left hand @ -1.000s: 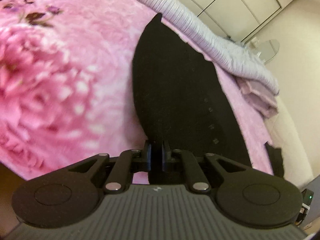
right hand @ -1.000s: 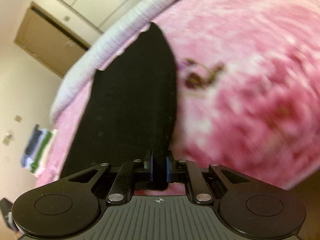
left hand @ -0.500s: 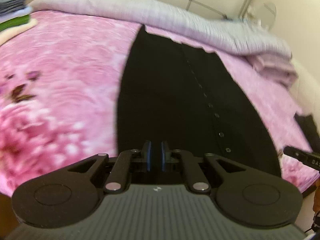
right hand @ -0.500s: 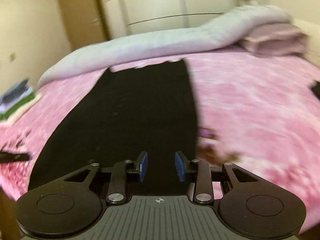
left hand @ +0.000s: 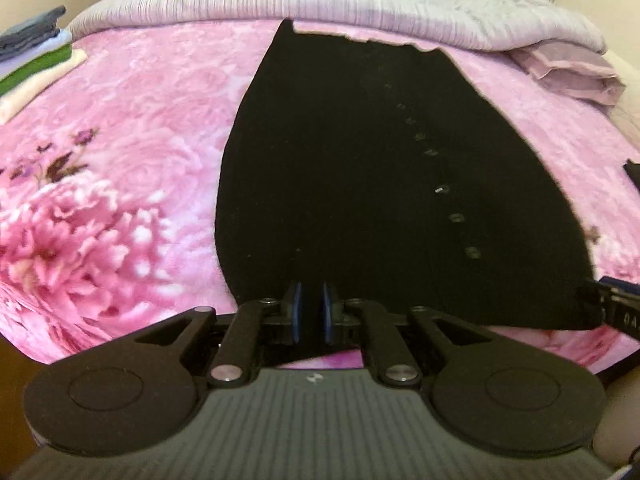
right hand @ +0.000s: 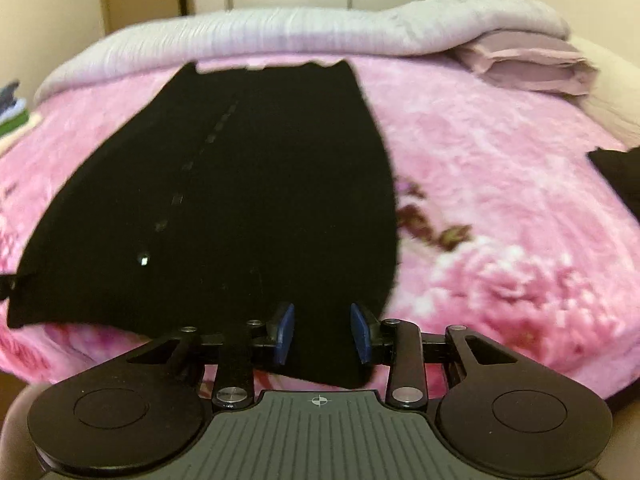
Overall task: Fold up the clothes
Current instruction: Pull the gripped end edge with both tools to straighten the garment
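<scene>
Garment: I see the black buttoned garment (left hand: 360, 184) flat on the pink blanket (left hand: 120, 160), long axis running from my grippers toward the grey duvet (left hand: 320, 4).
Left gripper (left hand: 309, 312): nearly closed, pinching the near hem.
Right gripper (right hand: 322, 332): jaws apart, hem between, unpinched.

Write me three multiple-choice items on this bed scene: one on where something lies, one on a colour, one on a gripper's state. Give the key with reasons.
1. Where does the stack of folded clothes lie, seen from the left wrist?
A. far left of the bed
B. on the black garment
C. on the floor

2. What colour is the garment spread on the pink blanket?
A. white
B. black
C. green

3. How does the right gripper stand?
A. clamped on the folded stack
B. open, pads apart
C. out of view

Key: A, the stack sits at the bed's far left edge; B, the buttoned garment is black; B, the blue pads stand clear of the hem between them.
</scene>
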The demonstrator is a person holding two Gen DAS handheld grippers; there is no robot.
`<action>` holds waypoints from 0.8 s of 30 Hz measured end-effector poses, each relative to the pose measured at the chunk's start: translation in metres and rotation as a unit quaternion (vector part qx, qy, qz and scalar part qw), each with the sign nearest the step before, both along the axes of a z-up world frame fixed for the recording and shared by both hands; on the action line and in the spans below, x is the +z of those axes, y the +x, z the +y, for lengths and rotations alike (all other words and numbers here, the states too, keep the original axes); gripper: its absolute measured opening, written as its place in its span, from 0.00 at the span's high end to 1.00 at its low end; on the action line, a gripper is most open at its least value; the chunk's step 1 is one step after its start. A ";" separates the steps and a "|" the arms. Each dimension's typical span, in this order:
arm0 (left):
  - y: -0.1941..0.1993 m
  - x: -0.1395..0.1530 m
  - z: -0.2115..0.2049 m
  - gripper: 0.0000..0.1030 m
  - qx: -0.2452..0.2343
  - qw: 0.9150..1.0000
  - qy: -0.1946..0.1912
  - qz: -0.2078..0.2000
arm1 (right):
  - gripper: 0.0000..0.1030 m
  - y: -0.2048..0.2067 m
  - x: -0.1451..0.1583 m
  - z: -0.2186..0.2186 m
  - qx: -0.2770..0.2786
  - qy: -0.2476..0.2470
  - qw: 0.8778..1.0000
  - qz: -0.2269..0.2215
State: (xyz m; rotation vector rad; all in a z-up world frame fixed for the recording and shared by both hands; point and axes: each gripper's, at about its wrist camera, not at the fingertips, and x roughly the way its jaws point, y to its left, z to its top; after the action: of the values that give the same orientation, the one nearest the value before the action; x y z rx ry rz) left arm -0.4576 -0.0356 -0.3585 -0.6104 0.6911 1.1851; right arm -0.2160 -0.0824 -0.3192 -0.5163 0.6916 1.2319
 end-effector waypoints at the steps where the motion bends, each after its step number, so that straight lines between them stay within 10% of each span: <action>1: 0.000 0.005 -0.005 0.90 -0.001 1.000 0.006 -0.002 | 0.66 0.000 0.007 -0.006 -0.004 0.008 1.000 0.001; 16: 0.000 0.035 -0.032 0.80 -0.011 0.999 0.041 -0.001 | 0.65 -0.003 0.035 -0.032 0.002 0.027 0.999 0.043; 24: -0.002 0.021 0.062 0.80 -0.023 0.999 0.020 -0.015 | 0.65 0.028 0.037 0.039 0.033 0.036 0.992 0.119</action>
State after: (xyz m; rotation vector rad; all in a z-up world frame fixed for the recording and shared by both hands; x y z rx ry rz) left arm -0.4595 0.0261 -0.3371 -0.5742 0.6516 1.1422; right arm -0.1877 -0.0430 -0.2817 -0.3377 0.8337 1.3902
